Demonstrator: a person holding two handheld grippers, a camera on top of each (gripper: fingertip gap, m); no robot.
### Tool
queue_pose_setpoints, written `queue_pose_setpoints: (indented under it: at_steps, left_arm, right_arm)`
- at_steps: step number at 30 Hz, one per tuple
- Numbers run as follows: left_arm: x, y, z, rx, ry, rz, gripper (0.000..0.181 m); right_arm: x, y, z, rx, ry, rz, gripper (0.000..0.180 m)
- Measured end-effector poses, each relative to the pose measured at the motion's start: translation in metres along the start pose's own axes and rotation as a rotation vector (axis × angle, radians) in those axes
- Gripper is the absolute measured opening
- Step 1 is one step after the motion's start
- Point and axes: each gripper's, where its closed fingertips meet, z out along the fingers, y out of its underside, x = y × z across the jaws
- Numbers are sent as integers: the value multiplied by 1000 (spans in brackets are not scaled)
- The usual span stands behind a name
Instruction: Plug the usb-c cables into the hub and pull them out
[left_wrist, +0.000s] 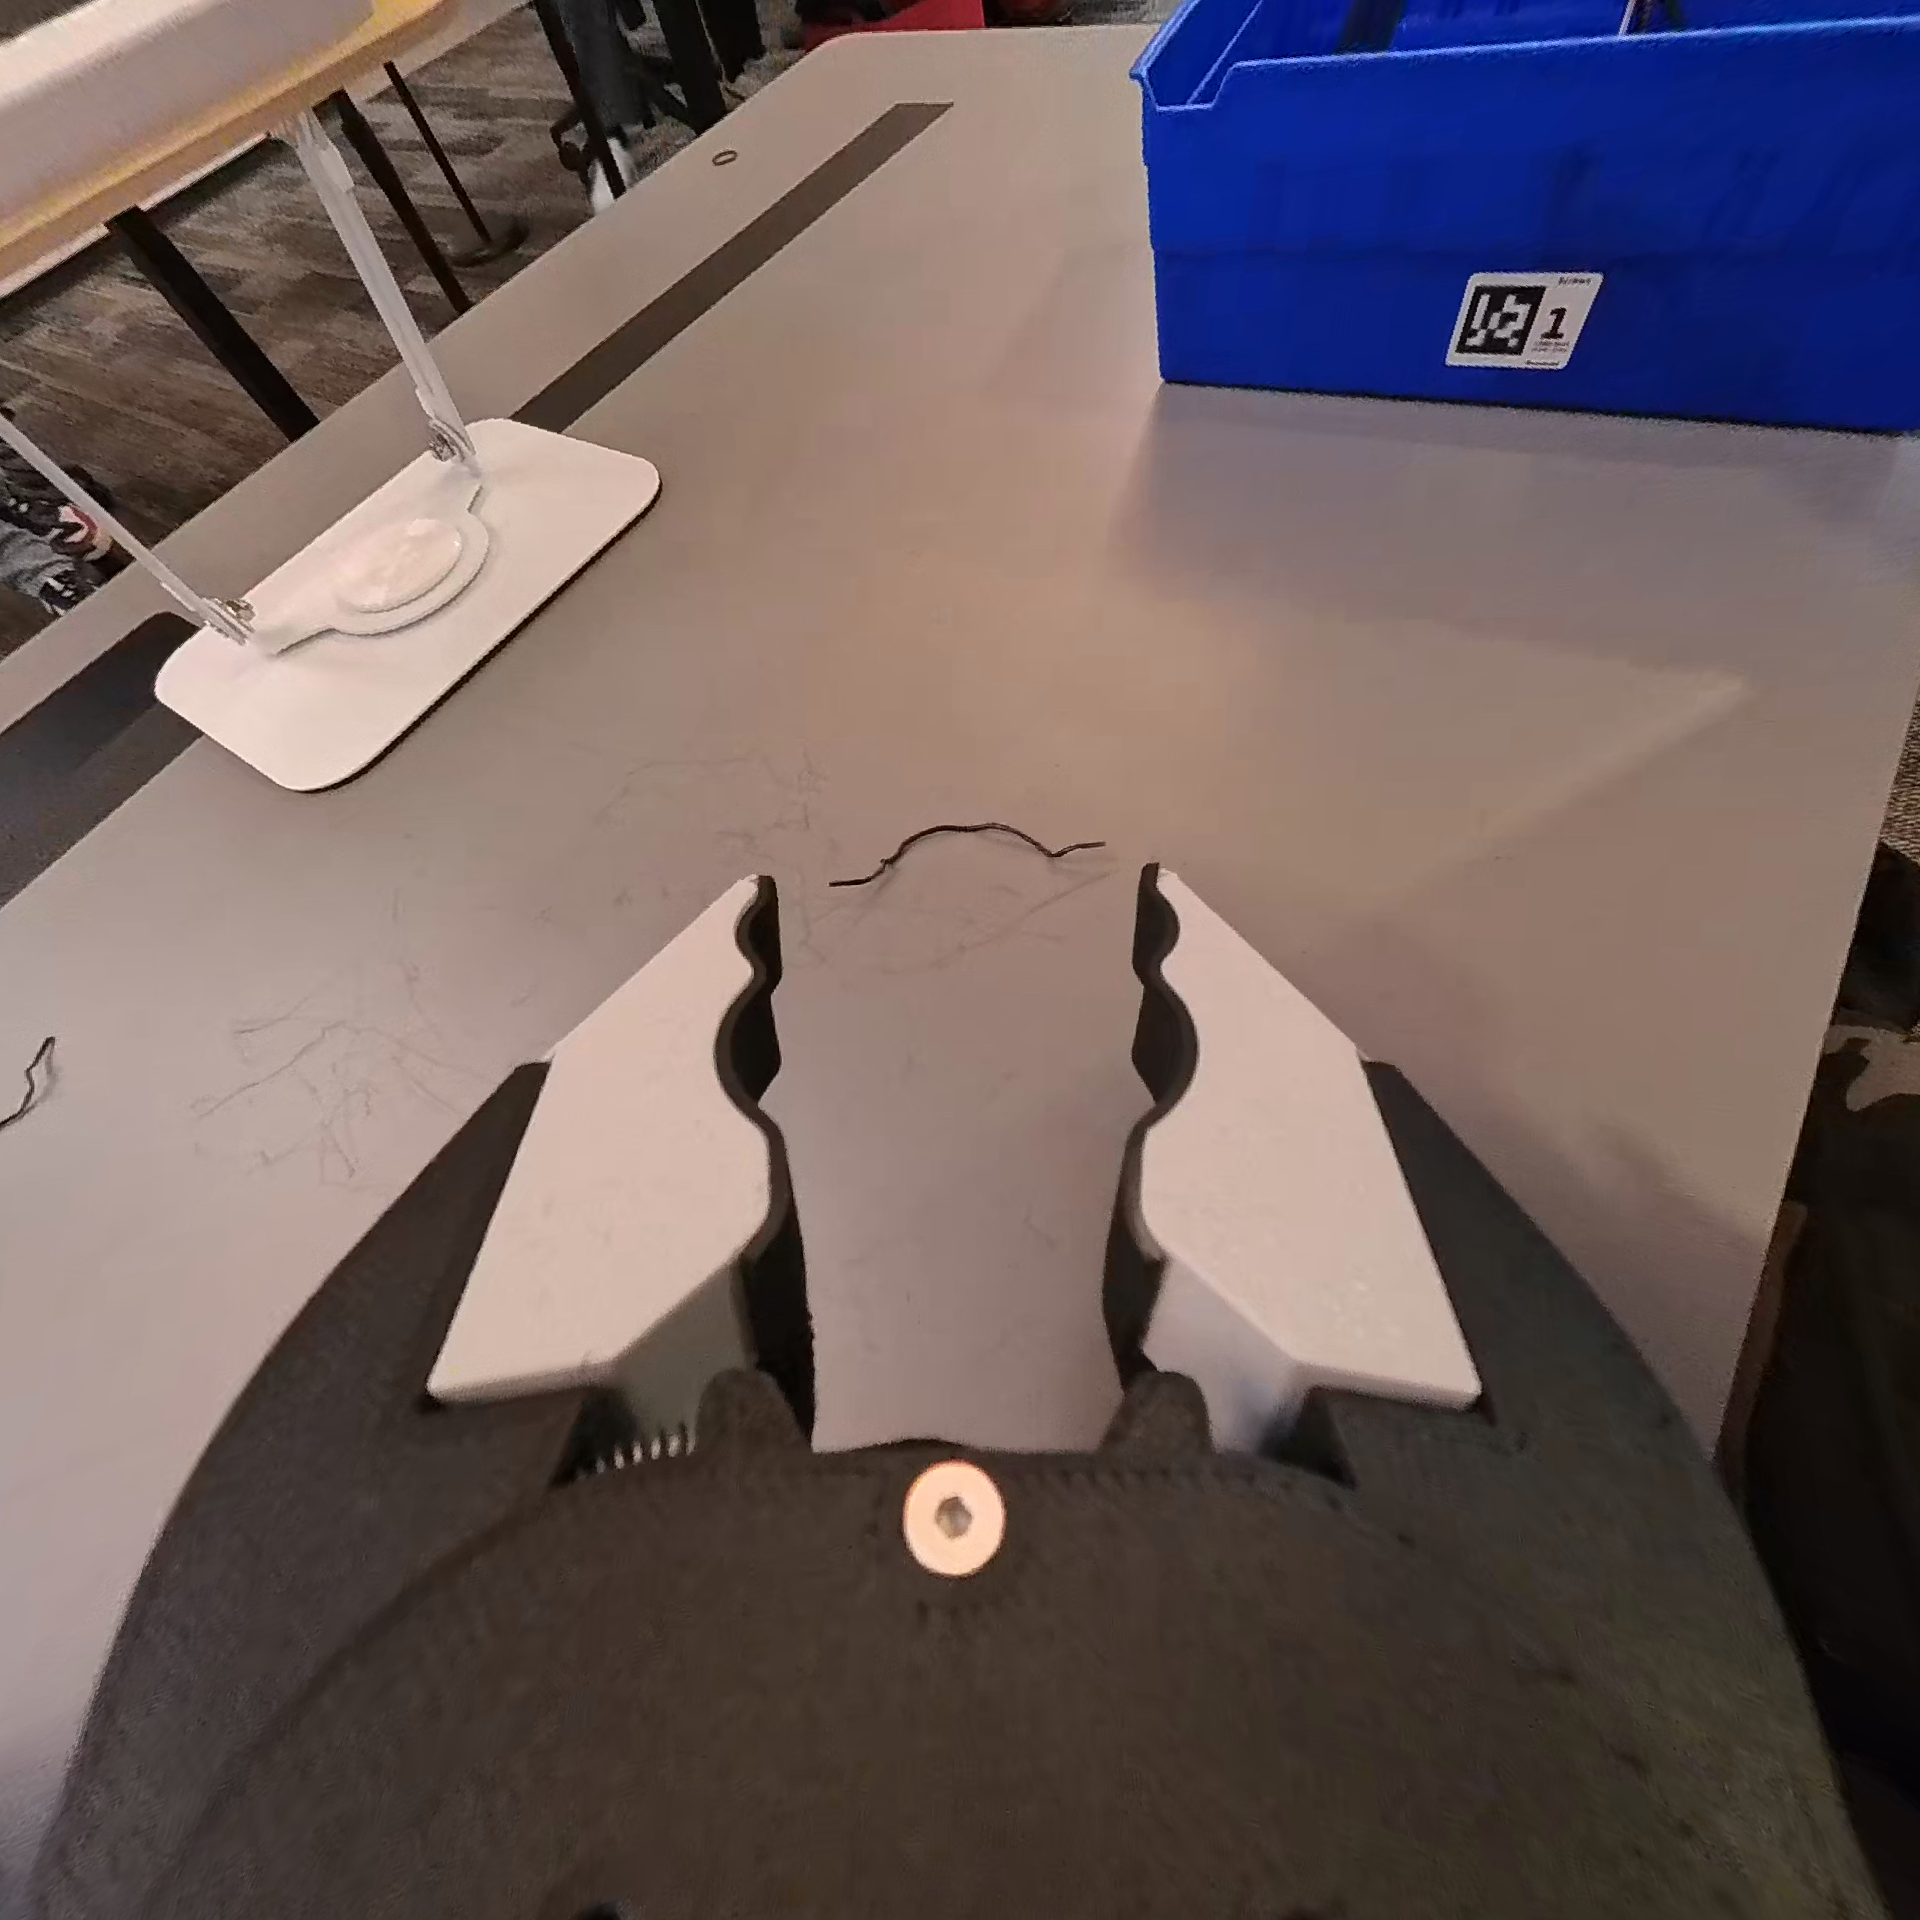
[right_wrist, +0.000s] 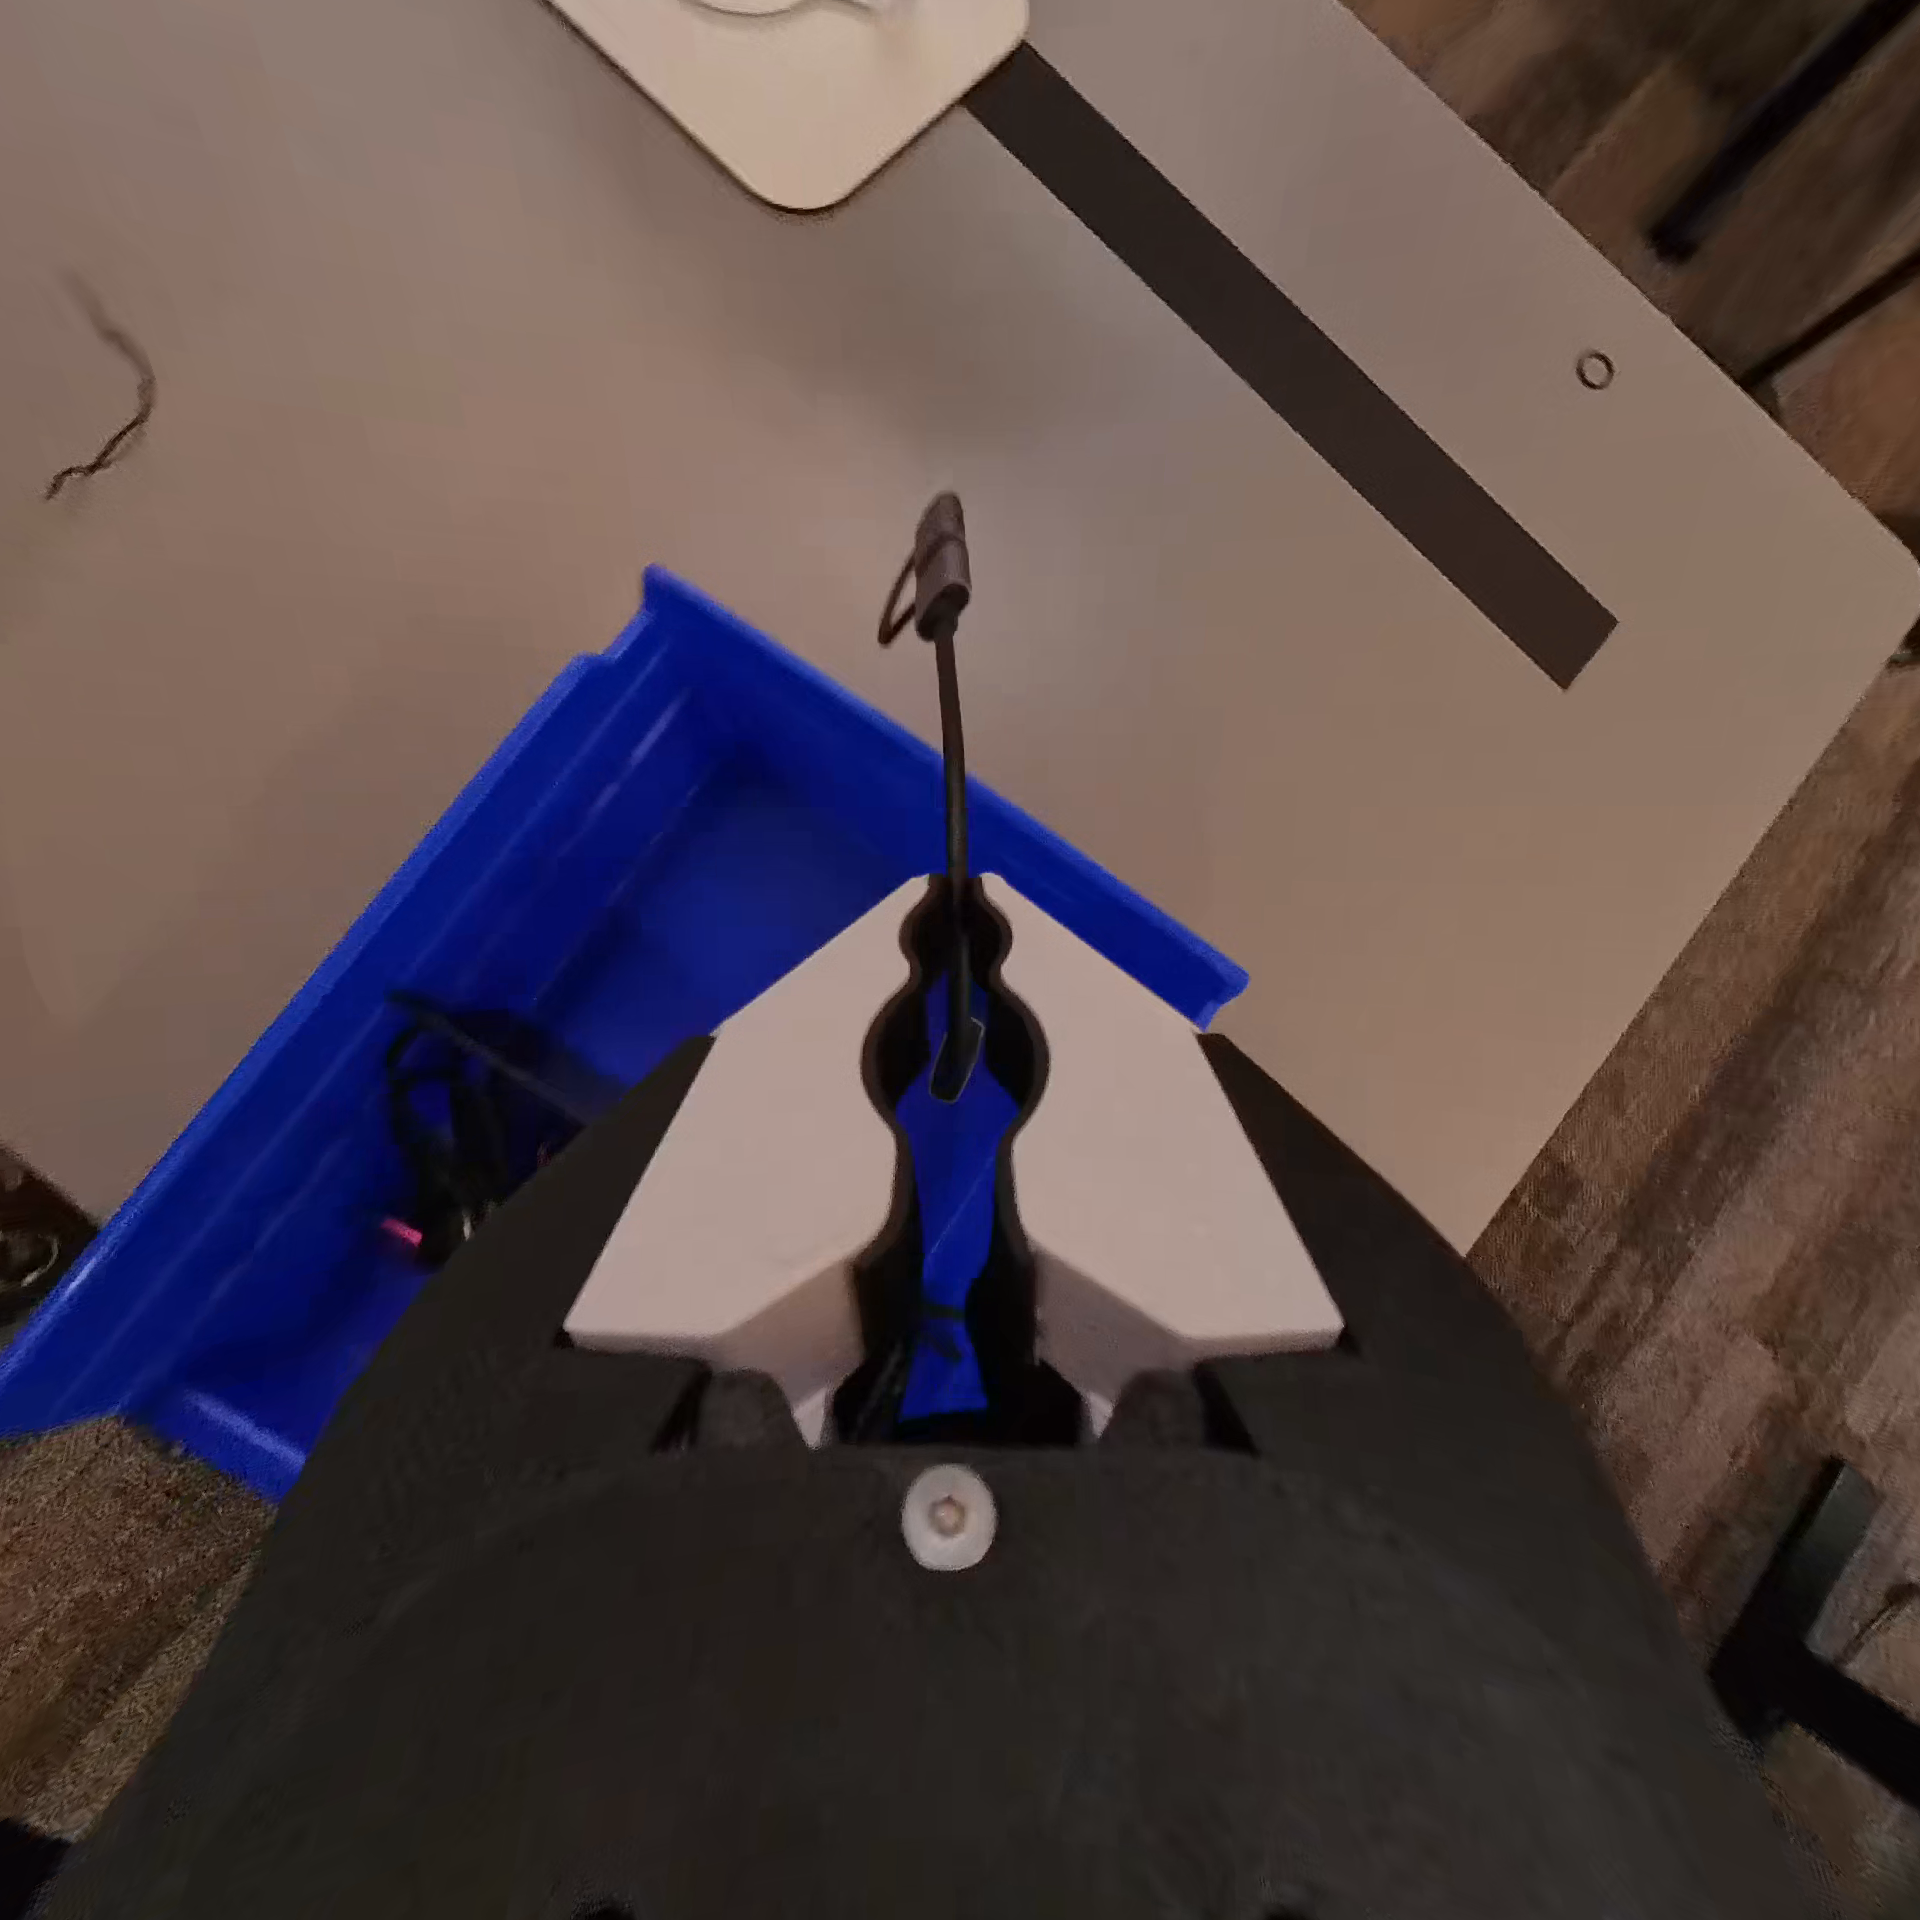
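Note:
My right gripper (right_wrist: 954, 885) is shut on a black usb-c cable (right_wrist: 951, 748) and holds it above the blue bin (right_wrist: 790, 665). The cable sticks out past the fingertips and ends in a dark plug (right_wrist: 943, 556) with a small loop beside it. More dark cables (right_wrist: 447, 1132) lie inside the bin at its left. My left gripper (left_wrist: 956, 894) is open and empty, low over the grey table (left_wrist: 1039, 582). The blue bin (left_wrist: 1538, 197) stands at the far right of the left wrist view. No hub shows in either view.
A white stand base (left_wrist: 416, 613) with clear struts sits at the table's far left; its corner also shows in the right wrist view (right_wrist: 800, 94). A thin black thread (left_wrist: 966, 847) lies just ahead of my left fingertips. A dark strip (right_wrist: 1299, 364) runs along the table. The table edge (left_wrist: 1829, 935) is close on the right.

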Motion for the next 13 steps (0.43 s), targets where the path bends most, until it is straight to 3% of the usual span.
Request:
queue_pose_setpoints:
  at_steps: [4, 9, 13]
  left_arm:
    - [4, 0, 2, -1, 10, 3, 67]
    - [10, -3, 2, -1, 11, 22, 67]
    - [9, -2, -2, -6, 2, 32, 67]
  right_arm:
    - [-7, 28, -11, -70, -12, -54, 2]
    - [-10, 61, 2, -228, -40, -122, 1]
    - [-12, 65, 8, -237, -78, -147, 2]
